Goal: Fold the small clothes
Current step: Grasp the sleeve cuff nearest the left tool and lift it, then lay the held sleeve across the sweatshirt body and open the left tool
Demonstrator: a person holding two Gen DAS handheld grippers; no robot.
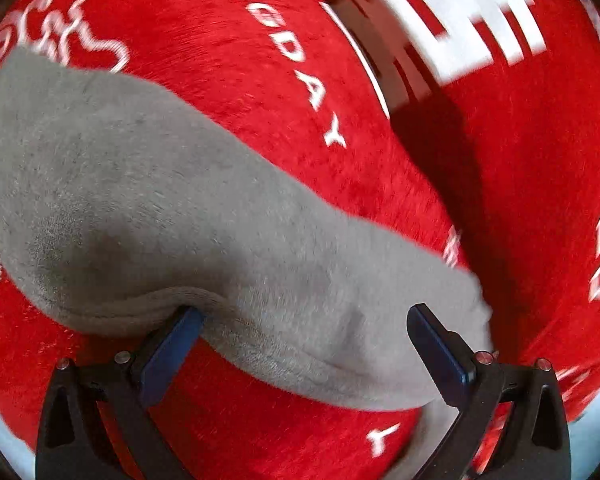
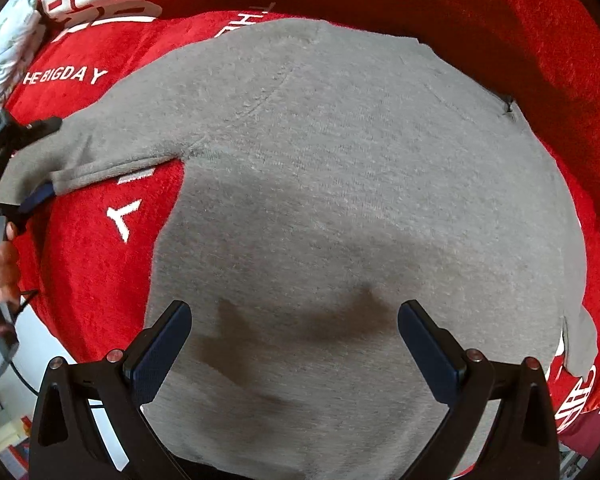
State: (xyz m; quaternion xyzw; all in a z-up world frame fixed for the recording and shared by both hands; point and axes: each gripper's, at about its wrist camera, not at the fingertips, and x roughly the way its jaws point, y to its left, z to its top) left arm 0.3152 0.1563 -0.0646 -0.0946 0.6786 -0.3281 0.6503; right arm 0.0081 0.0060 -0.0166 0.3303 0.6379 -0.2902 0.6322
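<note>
A grey sweater [image 2: 360,208] is lying spread across a red blanket [image 2: 480,12] printed with white lettering, its lower hem running out of the right wrist view. The right gripper [image 2: 294,320] is hovering over the body of the garment, fingers spread wide and holding nothing. The left gripper [image 1: 304,324] is sitting at the sleeve [image 1: 172,208], fingers wide apart on either side of the cloth; whether they are pinching it is hard to tell. The left view is blurring the lettering. A hand [image 2: 2,270] is showing at the right view's edge, mostly cut off.
</note>
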